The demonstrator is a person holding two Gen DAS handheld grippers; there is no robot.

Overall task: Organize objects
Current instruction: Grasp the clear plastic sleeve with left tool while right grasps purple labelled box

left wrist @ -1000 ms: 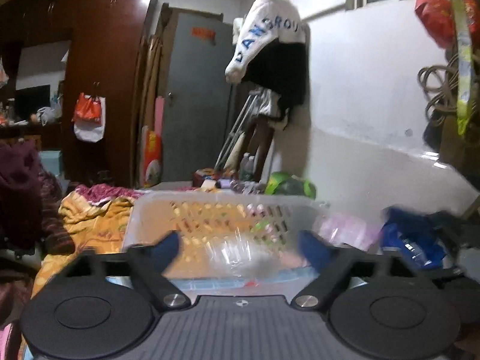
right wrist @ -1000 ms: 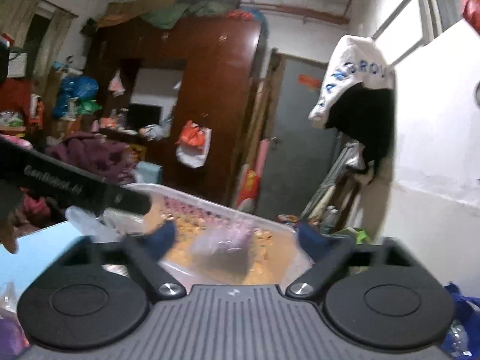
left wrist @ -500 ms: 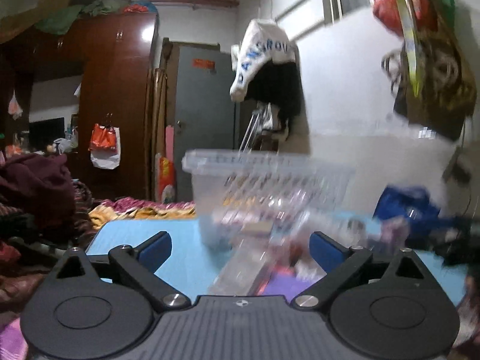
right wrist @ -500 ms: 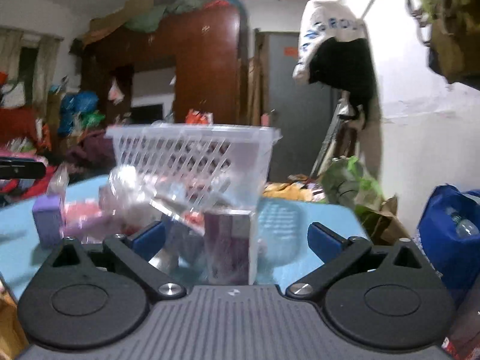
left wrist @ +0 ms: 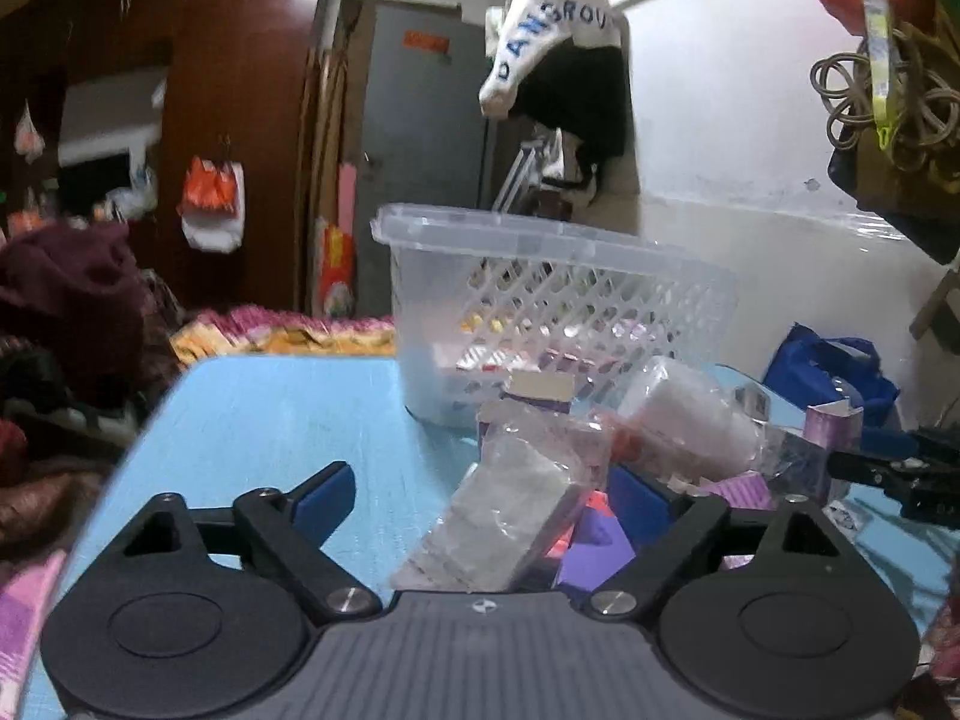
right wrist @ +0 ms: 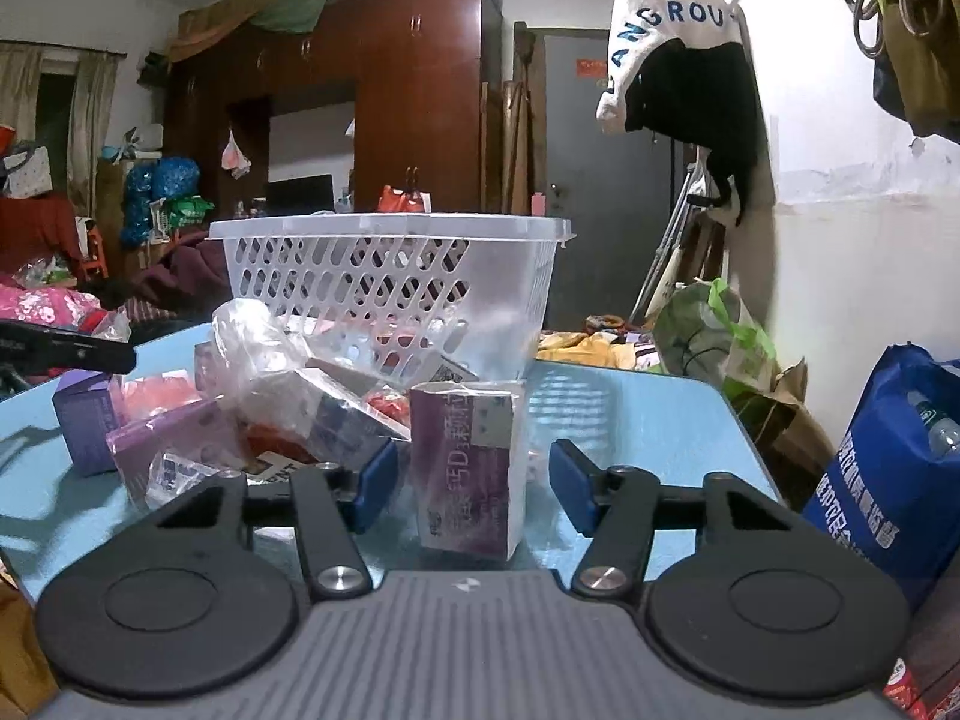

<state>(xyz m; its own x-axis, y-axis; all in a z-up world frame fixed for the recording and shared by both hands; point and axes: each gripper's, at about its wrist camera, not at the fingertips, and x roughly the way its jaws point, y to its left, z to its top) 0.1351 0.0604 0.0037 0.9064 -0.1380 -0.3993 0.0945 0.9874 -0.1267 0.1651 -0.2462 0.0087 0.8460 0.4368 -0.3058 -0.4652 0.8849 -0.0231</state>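
Observation:
A clear plastic basket [left wrist: 558, 312] stands on the light blue table [left wrist: 270, 420]; it also shows in the right wrist view [right wrist: 390, 282]. A heap of small boxes and clear packets lies in front of it. My left gripper [left wrist: 486, 504] is open low over the table, with a clear plastic packet [left wrist: 510, 516] between its fingers, untouched. My right gripper [right wrist: 474, 480] is open around an upright purple-and-white box [right wrist: 468, 462], with gaps on both sides. Purple boxes [right wrist: 90, 420] and clear packets [right wrist: 270, 360] lie to its left.
A blue bag [right wrist: 888, 474] stands at the table's right side. A green bag [right wrist: 714, 330] lies on the floor by the white wall. The other gripper's black tip [right wrist: 66, 348] shows at far left, and in the left wrist view [left wrist: 894, 468] at far right. A wardrobe and bedding are behind.
Both grippers came down from above the basket to table height. The basket now stands behind the heap. Both stay open.

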